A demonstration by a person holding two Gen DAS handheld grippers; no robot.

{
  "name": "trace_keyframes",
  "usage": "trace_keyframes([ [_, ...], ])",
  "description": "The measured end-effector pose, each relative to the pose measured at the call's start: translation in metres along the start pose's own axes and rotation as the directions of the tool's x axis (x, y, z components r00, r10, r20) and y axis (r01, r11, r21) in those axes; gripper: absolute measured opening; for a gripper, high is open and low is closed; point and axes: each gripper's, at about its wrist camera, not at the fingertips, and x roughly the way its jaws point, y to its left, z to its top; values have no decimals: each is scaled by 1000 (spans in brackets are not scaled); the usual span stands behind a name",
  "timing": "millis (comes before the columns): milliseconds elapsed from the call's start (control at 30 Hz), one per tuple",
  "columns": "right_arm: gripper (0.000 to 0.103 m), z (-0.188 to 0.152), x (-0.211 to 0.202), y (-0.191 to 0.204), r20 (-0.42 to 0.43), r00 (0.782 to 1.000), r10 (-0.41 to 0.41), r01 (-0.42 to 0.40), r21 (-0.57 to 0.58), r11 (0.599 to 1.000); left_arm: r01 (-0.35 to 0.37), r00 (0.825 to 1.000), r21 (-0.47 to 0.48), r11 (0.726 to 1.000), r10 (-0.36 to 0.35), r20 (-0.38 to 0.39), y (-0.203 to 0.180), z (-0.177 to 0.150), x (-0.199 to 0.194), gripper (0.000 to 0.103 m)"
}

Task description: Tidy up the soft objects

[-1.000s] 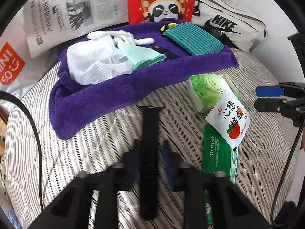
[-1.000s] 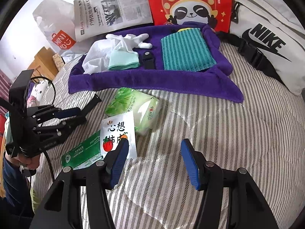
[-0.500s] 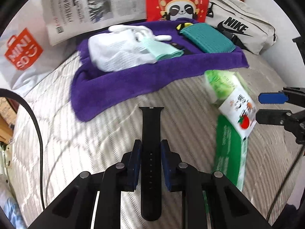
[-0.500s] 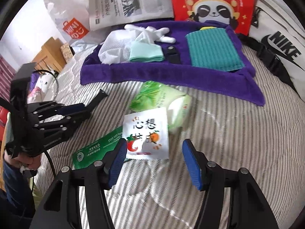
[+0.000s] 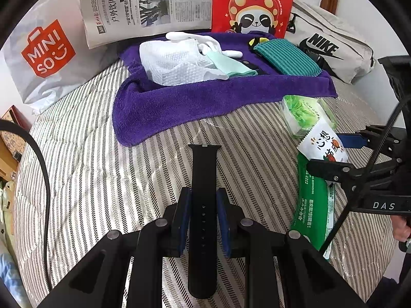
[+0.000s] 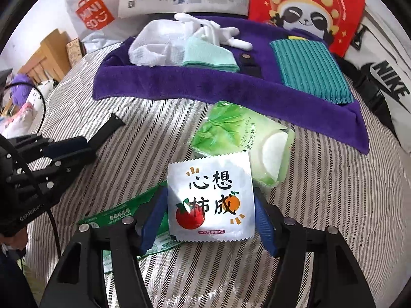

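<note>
My left gripper (image 5: 203, 214) is shut on a black watch strap (image 5: 204, 179) and holds it over the striped bedding, short of the purple towel (image 5: 179, 102). The towel carries a white cloth (image 5: 174, 64), white gloves (image 5: 205, 42), a mint cloth (image 5: 231, 65) and a teal ribbed cloth (image 5: 287, 57). My right gripper (image 6: 210, 218) is open, its fingers on either side of a white sachet (image 6: 210, 200) printed with a tomato and an orange. The sachet lies on a green tissue pack (image 6: 244, 138) and a green flat packet (image 6: 120, 213).
A newspaper (image 5: 146, 7), a red panda bag (image 5: 253, 2), a white Miniso bag (image 5: 43, 56) and a Nike pouch (image 5: 331, 48) line the back of the bed. A black cable (image 5: 43, 169) runs at the left. Wooden furniture (image 6: 51, 54) stands beyond the bed's left edge.
My left gripper has closed on the strap and swung right. My right gripper has moved forward and down until its open fingers flank the white sachet.
</note>
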Motion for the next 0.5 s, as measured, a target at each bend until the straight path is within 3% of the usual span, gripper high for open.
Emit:
trace_keyframes([
  [33, 50, -1, -1, 0, 3, 1000, 3, -3, -9, 1000, 1, 1000, 0, 1000, -1, 3, 0, 0, 0, 20],
  [233, 48, -10, -14, -13, -5, 1000, -7, 7, -25, 1000, 0, 1000, -6, 1000, 0, 17, 0, -2, -1, 20],
  [500, 48, -18, -31, -50, 6, 1000, 20, -21, 76, 997, 15, 1000, -41, 999, -14, 20, 3, -2, -2, 20],
])
